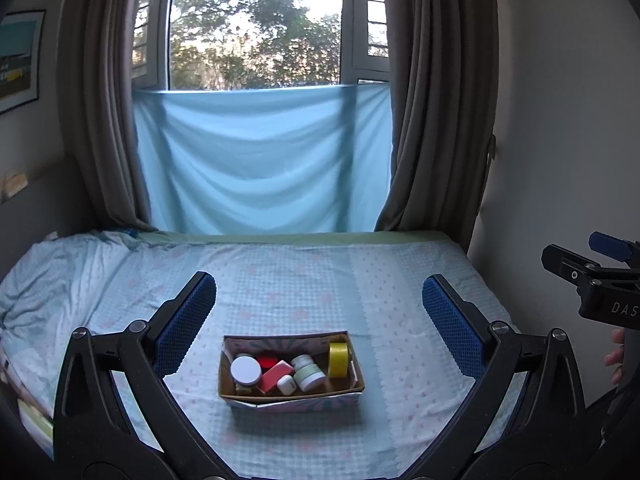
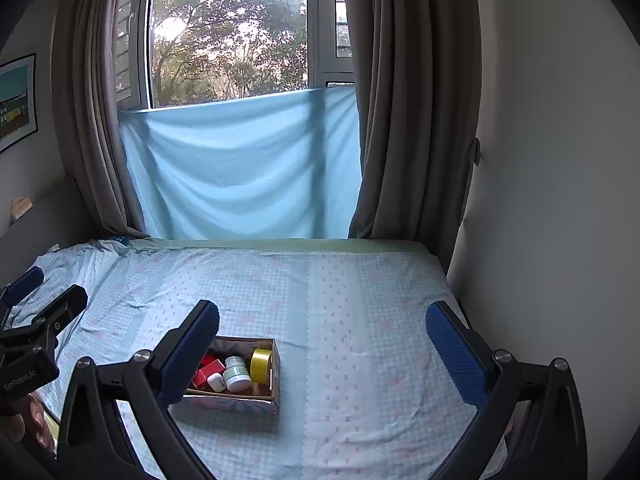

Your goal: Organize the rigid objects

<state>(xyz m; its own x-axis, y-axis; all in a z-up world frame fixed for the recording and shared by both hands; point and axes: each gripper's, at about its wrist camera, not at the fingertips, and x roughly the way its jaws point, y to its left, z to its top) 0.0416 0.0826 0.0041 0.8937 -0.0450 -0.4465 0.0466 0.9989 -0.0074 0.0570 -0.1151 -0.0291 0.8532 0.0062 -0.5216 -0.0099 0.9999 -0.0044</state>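
Holding both tools above the bed [image 1: 400,288], you have the left gripper [image 1: 319,322] with its jaws wide apart and nothing between them; the cardboard box [image 1: 291,398] lies on the sheet just below that gap, at 6 o'clock from it. Your right gripper [image 2: 322,344] is also spread wide and empty, and from it the box [image 2: 276,380] lies at about 8 o'clock, partly hidden behind its left finger [image 2: 188,356]. Inside the box, from larger to smaller, you see a yellow tape roll [image 1: 338,359] standing at the right end, a white-lidded jar [image 1: 245,370] at the left, a red box [image 1: 277,376], a pale green jar [image 1: 309,372] and a small white jar [image 1: 287,384]. At 12 o'clock a blue cloth [image 1: 260,160] hangs under the window [image 1: 256,24], between grey curtains [image 1: 436,100].
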